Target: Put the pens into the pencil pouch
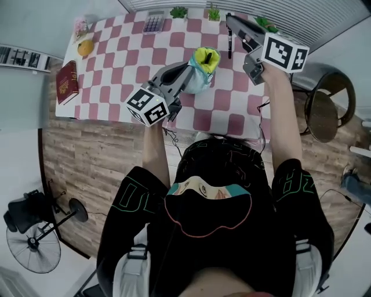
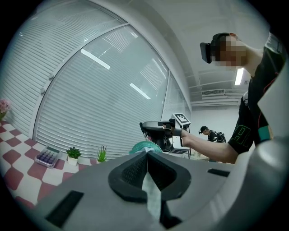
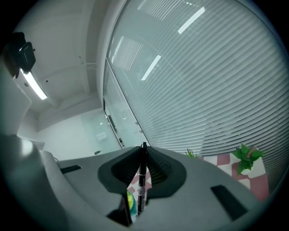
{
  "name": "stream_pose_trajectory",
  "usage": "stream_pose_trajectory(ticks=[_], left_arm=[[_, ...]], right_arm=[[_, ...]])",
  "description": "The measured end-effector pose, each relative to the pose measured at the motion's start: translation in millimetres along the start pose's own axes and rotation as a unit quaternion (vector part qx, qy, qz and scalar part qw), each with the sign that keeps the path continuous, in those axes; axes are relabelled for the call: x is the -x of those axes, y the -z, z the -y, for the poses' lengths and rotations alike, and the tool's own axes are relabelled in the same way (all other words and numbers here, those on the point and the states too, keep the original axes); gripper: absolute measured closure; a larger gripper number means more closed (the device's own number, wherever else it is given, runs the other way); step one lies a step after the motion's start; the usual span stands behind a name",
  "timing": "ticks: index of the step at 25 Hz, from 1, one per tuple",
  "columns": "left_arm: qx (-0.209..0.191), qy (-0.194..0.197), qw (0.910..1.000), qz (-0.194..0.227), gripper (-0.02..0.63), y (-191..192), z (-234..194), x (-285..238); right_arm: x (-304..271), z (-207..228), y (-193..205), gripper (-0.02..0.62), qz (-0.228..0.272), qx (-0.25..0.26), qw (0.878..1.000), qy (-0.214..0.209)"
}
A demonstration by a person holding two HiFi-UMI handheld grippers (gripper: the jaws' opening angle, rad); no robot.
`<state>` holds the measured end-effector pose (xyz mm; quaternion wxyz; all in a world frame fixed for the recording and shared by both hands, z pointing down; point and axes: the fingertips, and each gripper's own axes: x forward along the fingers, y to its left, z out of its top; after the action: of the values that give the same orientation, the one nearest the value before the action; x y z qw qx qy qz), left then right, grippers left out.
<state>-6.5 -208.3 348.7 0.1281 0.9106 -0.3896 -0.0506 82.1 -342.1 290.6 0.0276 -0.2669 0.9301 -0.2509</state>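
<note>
The left gripper (image 1: 186, 74) has its jaws squeezed tight together. They pinch the thin edge of the pencil pouch (image 1: 203, 69). In the left gripper view the green cloth of the pouch (image 2: 151, 194) runs right between the closed jaws of that gripper (image 2: 147, 158). The pouch is blue-green outside and yellow inside. Its mouth is open and faces up. It is held up over the checked table (image 1: 124, 64).

The right gripper (image 1: 231, 26) is just to the right of the pouch and a bit farther from the person. Its jaws are only a little way apart, and they press on a black pen (image 1: 230, 45). The pen hangs straight down from the jaws, beside the mouth of the pouch and not inside it. In the right gripper view the pen (image 3: 142, 180) stands upright between the jaws of that gripper (image 3: 143, 158), and a bit of the yellow pouch (image 3: 130, 203) shows low down just next to it.

Well to the left of the pouch lie a red book (image 1: 66, 81) and an orange (image 1: 85, 47). Past the pouch, near the window blinds, are a calculator (image 1: 153, 22) and small green plants (image 1: 178, 11).
</note>
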Motion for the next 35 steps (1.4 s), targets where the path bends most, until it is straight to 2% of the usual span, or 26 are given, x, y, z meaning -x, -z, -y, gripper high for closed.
stream_pose_trajectory(ticks=[14, 22, 28, 35], left_arm=[[-0.012, 0.022, 0.9997, -0.003, 0.606, 9.0, 39.4, -23.5], [-0.021, 0.030, 0.9992, -0.016, 0.606, 12.9, 55.2, -23.1], [-0.033, 0.037, 0.9985, -0.025, 0.606, 12.5, 69.5, -20.2], [-0.022, 0.041, 0.9989, -0.005, 0.606, 4.1, 77.6, -10.1]], right_arm=[[49.3, -50.9, -29.3, 0.546, 0.073, 0.001, 0.995, -0.069], [49.6, -67.6, -7.1, 0.546, 0.070, -0.006, 0.993, -0.094], [49.8, -77.4, 5.3, 0.546, 0.064, 0.025, 0.993, -0.095], [47.8, -88.9, 22.4, 0.546, 0.066, 0.067, 0.991, -0.100]])
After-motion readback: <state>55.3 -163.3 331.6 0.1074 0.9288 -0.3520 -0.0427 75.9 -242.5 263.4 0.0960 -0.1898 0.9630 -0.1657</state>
